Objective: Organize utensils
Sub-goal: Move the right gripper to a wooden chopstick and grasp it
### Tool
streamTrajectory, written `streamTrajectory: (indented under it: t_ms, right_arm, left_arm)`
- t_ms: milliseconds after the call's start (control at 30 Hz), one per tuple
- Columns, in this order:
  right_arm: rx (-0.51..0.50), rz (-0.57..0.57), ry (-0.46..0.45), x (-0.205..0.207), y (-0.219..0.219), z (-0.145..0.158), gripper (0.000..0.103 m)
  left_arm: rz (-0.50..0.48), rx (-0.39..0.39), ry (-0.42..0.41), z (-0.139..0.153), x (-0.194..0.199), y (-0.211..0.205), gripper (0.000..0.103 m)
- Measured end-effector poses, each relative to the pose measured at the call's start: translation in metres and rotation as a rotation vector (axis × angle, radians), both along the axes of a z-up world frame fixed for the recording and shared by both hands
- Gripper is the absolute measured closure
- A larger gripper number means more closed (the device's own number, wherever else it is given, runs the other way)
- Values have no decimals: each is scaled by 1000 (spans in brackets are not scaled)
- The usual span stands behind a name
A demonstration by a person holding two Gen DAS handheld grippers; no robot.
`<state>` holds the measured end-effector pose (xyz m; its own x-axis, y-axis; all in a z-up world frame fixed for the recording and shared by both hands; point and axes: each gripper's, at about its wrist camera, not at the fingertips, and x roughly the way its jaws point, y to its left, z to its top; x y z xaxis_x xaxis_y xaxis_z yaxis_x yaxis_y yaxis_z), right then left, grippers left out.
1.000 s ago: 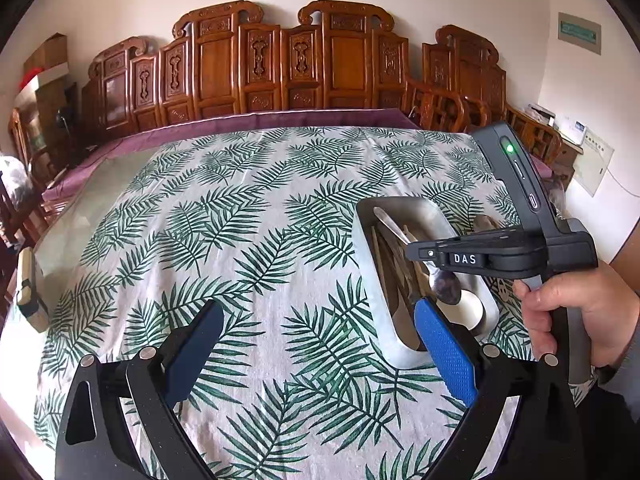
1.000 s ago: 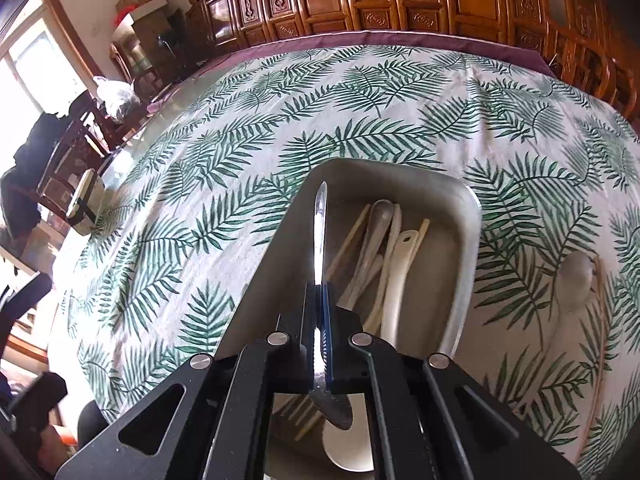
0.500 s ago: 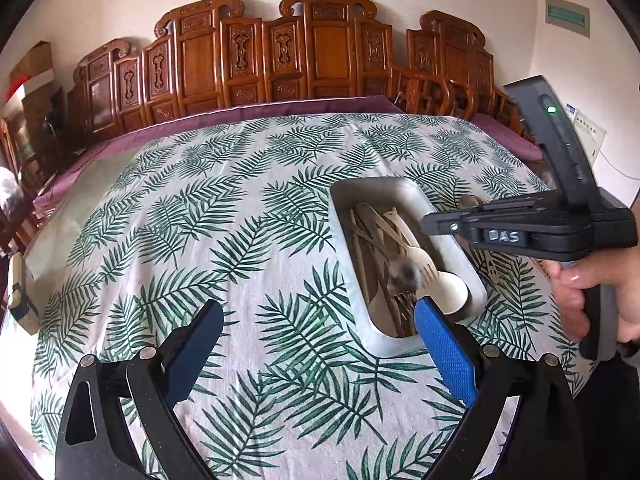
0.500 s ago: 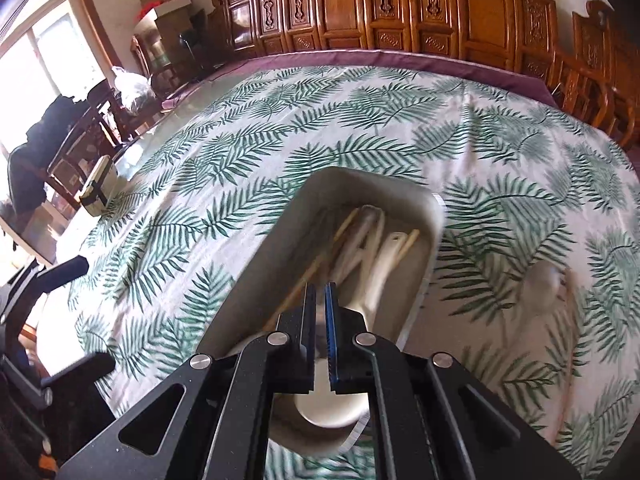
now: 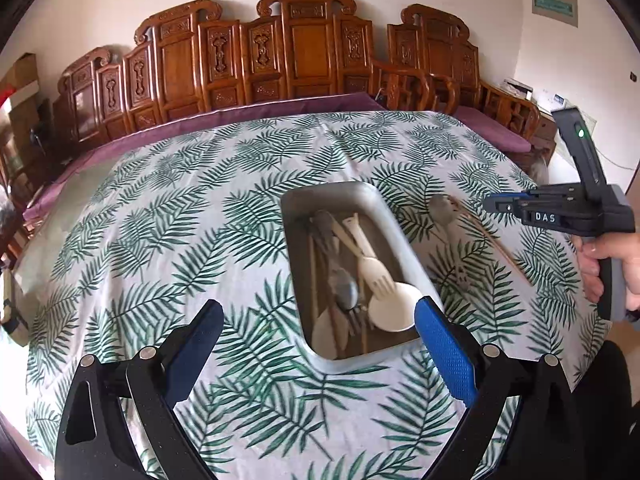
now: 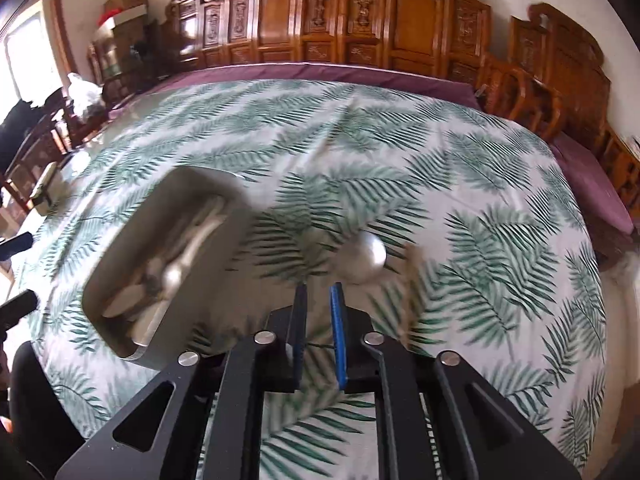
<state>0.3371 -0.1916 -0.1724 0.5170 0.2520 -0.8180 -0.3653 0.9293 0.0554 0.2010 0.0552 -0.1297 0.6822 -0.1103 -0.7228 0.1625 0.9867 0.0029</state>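
Bare tablecloth (image 5: 160, 240) left of the tray (image 5: 298, 208) — open passage; right side — loose spoon (image 5: 442, 210), chopstick (image 5: 500, 246), right gripper (image 5: 490, 205).

Both cameras look down and forward over the surface (image 5: 160, 240); both see the tray (image 5: 296, 208) (image 6: 132, 280) nearby.

Right wrist view is motion-blurred throughout. The tray (image 6: 200, 216) shows only as a grey smear, its contents indistinguishable. The spoon (image 6: 366, 258) beside it is a bright blur; the pale streak (image 6: 412, 264) near it cannot be identified. In the left wrist view, the right gripper (image 5: 490, 205) is cut by the picture's right edge, its gap unreadable there.
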Motion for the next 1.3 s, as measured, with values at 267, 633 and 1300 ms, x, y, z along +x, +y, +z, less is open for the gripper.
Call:
streamTrajectory:
  t_ms: [267,633,1300]
  right_arm:
    - [-22,-63,79,5,-38,-46,84]
    - [-77,-56,107,0,-43,-68,79]
    - [39,-69,65,-35,-92,-48,97]
  left_arm:
    - [-35,-34,12,0,15,-33,10]
    - [-97,-25,41,-10,27,-80,10]
    - [-177,45,105,-28,60,-155,10]
